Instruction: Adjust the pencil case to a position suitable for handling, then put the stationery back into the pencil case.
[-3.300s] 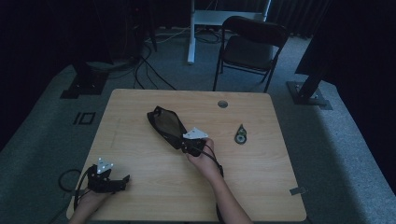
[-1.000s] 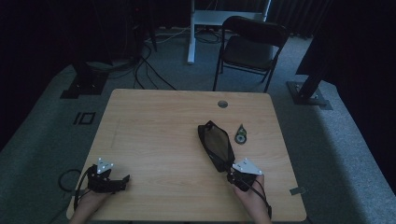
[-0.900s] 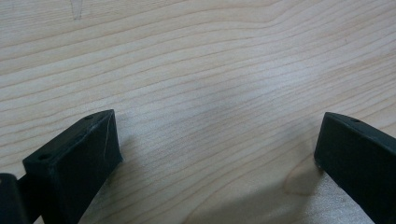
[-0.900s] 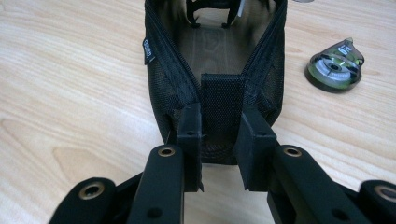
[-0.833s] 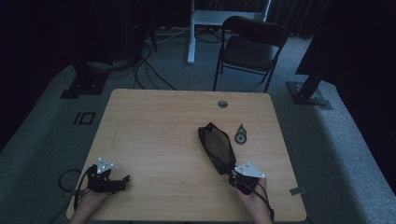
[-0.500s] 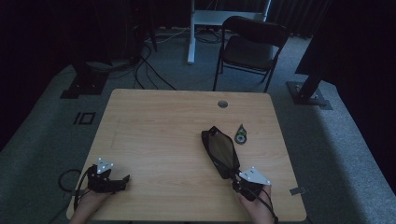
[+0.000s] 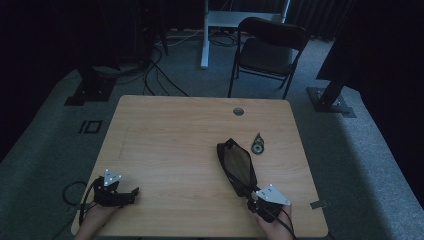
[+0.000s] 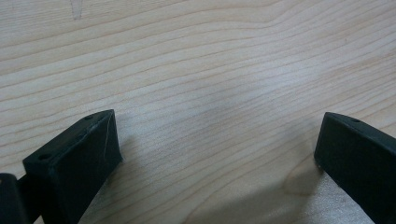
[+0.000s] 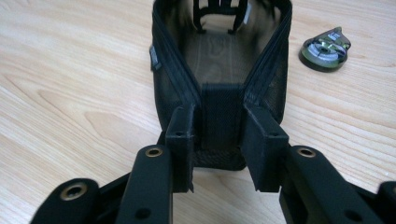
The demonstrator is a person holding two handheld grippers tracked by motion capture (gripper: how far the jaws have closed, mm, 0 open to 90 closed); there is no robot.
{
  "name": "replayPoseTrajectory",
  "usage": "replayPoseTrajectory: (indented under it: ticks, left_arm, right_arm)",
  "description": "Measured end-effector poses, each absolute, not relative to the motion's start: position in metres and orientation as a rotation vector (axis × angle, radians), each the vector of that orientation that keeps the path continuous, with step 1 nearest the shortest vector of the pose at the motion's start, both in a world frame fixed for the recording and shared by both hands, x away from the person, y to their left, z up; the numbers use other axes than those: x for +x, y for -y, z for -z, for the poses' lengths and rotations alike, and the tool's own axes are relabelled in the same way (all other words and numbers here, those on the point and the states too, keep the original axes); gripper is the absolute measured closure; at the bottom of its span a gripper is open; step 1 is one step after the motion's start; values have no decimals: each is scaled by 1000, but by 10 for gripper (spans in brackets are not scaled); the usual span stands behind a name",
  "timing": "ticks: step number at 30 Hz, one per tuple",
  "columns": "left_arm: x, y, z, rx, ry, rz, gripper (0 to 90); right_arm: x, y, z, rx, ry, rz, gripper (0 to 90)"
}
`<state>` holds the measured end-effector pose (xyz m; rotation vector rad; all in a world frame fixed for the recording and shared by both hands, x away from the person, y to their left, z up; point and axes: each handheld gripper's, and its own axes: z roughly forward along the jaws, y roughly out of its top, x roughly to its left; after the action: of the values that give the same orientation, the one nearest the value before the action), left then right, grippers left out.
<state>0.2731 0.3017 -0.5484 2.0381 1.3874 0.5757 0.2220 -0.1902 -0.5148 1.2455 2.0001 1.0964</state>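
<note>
We see the right tool (image 9: 218,140) closed on the near end tab of a black mesh pouch (image 9: 219,65), which stretches straight ahead of it on the worktop (image 7: 170,135). A small round disc (image 9: 325,49) lies ahead-right. The left tool (image 8: 215,149) rests with jaws wide, nothing between them.

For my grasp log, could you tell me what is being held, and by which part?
The right hand-held gripper pinches the black mesh pouch by its near end tab.
</note>
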Motion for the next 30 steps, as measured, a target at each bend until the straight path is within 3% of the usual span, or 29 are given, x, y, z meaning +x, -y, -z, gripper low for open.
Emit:
replayPoseTrajectory:
  ticks: [10, 15, 16, 21, 30]
  left_arm:
    - [273, -302, 548, 2038, -1388, -576, 4]
    - [273, -302, 548, 2038, -1388, -575, 4]
    - [273, -302, 548, 2038, -1388, -575, 4]
    - [273, -302, 548, 2038, -1387, -575, 4]
    - [273, -302, 548, 2035, -1389, -575, 4]
  right_arm:
    - [221, 194, 484, 1184, -1952, -1174, 520]
    - [227, 196, 474, 1168, -1922, -1185, 507]
    - [232, 199, 468, 1193, -1917, -1213, 428]
    - [246, 206, 462, 1217, -1875, -1204, 325]
    - [276, 219, 452, 1266, -1790, -1196, 243]
